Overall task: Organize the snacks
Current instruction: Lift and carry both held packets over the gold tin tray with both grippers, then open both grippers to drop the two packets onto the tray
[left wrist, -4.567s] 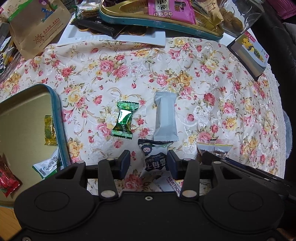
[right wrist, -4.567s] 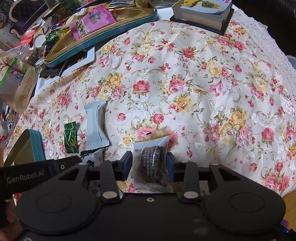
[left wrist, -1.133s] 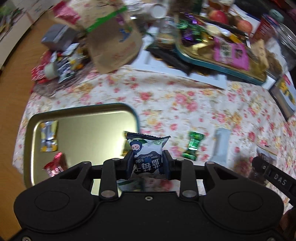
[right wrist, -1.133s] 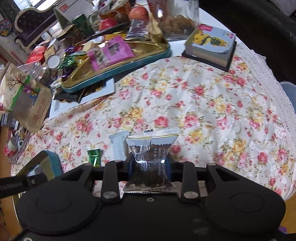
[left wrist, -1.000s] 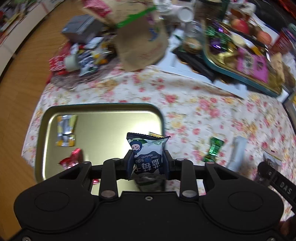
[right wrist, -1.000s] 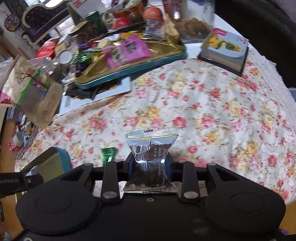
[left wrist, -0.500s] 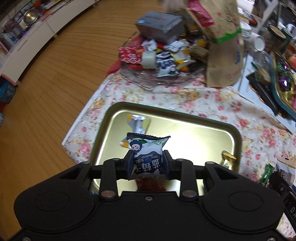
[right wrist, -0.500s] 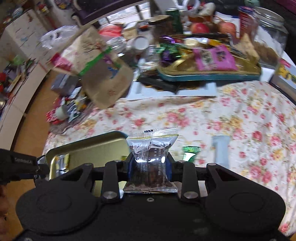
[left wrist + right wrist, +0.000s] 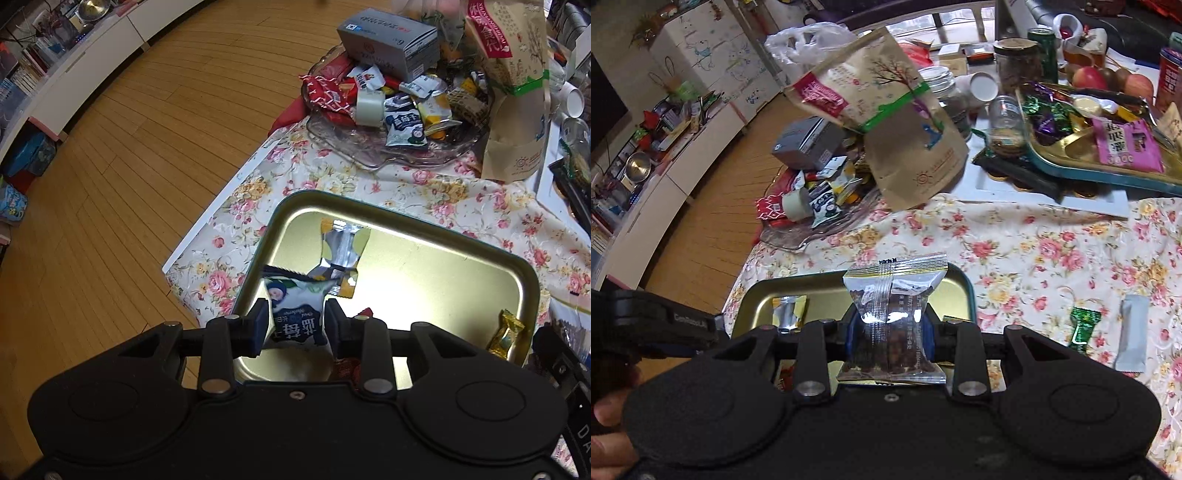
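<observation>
A blue-and-white snack packet (image 9: 295, 317) is seen between the fingers of the left gripper (image 9: 295, 325), tilted toward 11 o'clock; the jaws have just been opening, a gap shows at the left pad, and it cannot be told whether the packet is still pressed. Below it lies the gold tray (image 9: 436, 229), where a silver-and-yellow packet (image 9: 341, 254) rests at 12 o'clock from the gripper and a gold candy (image 9: 506, 334) at 3 o'clock by the rim. A clear packet of brown snacks (image 9: 892, 325) is clamped upright by the right gripper (image 9: 890, 338) over the tray's near edge. On the floral cloth (image 9: 1034, 258), a green candy (image 9: 1082, 325) and a grey sachet (image 9: 1132, 338) are seen at 3 o'clock.
</observation>
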Motion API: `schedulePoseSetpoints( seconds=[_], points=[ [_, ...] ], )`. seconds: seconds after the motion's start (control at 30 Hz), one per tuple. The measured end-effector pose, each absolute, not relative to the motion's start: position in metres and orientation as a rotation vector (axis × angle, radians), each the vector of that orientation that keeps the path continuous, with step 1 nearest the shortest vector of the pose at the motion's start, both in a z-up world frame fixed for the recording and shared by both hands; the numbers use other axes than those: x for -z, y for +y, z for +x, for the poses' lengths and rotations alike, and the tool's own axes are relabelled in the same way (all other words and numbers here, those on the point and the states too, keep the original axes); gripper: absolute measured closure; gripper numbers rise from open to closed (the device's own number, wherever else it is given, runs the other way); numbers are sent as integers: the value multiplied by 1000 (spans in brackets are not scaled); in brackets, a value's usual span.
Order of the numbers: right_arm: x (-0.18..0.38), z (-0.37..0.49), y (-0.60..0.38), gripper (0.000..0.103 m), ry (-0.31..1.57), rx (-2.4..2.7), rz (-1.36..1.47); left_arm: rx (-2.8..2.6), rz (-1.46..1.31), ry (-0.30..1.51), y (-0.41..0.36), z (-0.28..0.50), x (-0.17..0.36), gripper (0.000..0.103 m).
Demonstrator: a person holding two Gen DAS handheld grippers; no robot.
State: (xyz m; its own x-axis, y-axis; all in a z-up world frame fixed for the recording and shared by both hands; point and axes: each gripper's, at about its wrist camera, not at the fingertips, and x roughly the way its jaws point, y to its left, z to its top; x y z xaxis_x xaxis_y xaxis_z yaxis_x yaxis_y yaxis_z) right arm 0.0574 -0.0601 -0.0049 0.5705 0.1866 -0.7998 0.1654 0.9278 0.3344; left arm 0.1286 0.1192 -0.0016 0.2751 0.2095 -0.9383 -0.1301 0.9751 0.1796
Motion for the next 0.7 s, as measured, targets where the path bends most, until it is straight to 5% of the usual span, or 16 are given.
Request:
schedulePoseSetpoints(
  seconds=[0.7],
  points=[
    [0, 59, -50, 62, 923, -74, 409, -202, 70, 1273, 109, 127, 1, 56]
  ],
)
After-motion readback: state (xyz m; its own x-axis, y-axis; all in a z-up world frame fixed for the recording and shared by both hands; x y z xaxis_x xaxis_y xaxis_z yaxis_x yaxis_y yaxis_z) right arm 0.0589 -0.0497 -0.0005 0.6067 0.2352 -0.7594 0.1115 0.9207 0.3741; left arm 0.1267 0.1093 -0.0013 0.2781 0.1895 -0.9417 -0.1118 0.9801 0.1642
